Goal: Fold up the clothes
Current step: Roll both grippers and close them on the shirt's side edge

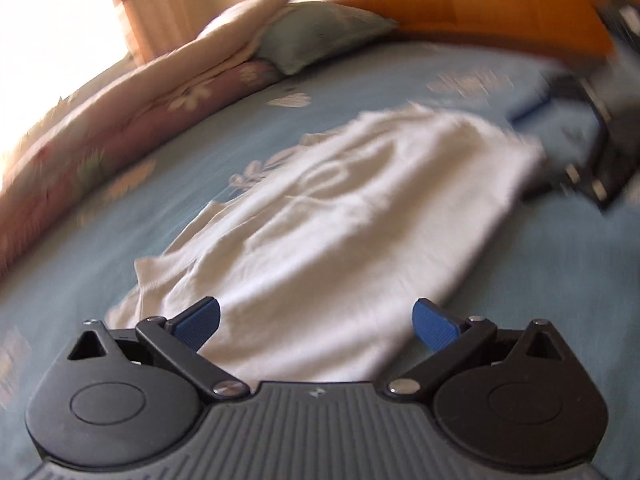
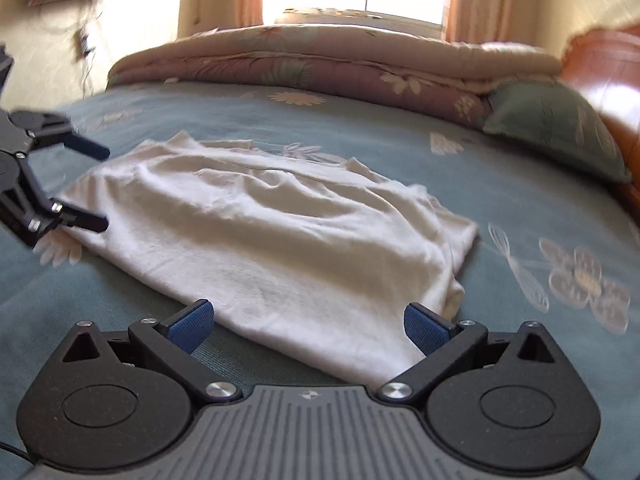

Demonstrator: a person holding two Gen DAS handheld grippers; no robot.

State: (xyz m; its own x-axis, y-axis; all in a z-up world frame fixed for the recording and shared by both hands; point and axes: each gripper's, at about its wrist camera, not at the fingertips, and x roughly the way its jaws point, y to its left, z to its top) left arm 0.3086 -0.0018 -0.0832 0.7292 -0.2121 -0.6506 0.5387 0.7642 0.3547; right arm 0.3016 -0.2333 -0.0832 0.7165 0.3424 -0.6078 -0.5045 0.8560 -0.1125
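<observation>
Blue floral bedsheet [image 2: 360,120] bears a white shirt [image 2: 260,220] beside folded quilt [image 2: 320,64]; both claws gape wide, empty.

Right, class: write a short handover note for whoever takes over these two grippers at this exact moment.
Left gripper: open, empty, at one end of the white garment.
Right gripper: open, empty, at the garment's near edge in its own view.
Garment lies on the blue floral bedsheet, partly folded with layers doubled at one end, still wrinkled.
Quilt and green pillow sit at the far side.
Left: grasp an edge, finish the fold, smooth it.
</observation>
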